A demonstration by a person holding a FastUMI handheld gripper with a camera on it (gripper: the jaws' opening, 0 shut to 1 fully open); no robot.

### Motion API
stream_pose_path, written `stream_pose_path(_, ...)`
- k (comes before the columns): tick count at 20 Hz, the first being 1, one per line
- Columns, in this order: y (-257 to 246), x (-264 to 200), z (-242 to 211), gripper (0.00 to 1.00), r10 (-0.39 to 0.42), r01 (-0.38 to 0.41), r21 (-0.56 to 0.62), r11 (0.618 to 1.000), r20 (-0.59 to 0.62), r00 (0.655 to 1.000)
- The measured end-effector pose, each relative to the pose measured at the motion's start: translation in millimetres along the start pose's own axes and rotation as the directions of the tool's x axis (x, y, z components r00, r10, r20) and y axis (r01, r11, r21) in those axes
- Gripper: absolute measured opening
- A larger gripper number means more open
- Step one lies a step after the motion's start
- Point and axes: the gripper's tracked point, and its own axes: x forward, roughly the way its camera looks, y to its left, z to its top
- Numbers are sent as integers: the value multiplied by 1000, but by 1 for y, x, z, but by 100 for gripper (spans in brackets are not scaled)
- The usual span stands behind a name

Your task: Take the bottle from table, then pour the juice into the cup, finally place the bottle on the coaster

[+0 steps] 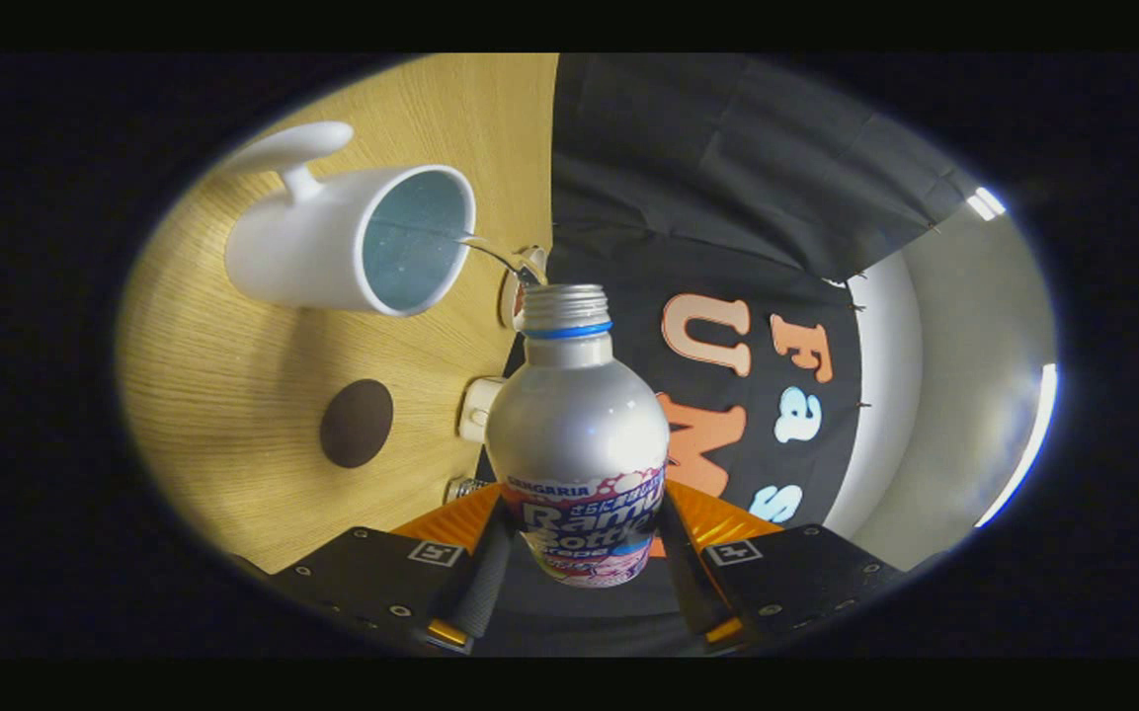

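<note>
While the pour is in progress, the gripper (584, 573) has both fingers (483, 583) pressed against the lower body of the bottle (577, 434), one on each side at the label band, so the jaws are pinching it firmly. The bottle's long axis runs straight ahead from the jaws, with the open threaded neck at the far end. The whole view is rolled, which indicates the bottle is tipped well over towards its side. A thin stream of liquid (490, 252) leaves the neck and arcs into the mouth of the white cup (332, 247), which stands on the wooden table (233, 395) just beyond and to one side of the neck. The cup's handle points away from the bottle. The dark round coaster (357, 423) lies on the table beside the bottle's body, nearer the jaws than the cup and well apart from it. In my judgement, the coming move turns on righting the bottle, then shifting it sideways towards the coaster.
</note>
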Motion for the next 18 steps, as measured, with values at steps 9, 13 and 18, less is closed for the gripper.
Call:
stream_pose_path(9,-7,4,4,73,-7,8,-41,999,15,1000)
stream_pose_path(13,-11,3,5,73,-12,14,-69,997,20,1000)
stream_pose_path(18,-16,5,5,73,-13,16,-106,994,30,999)
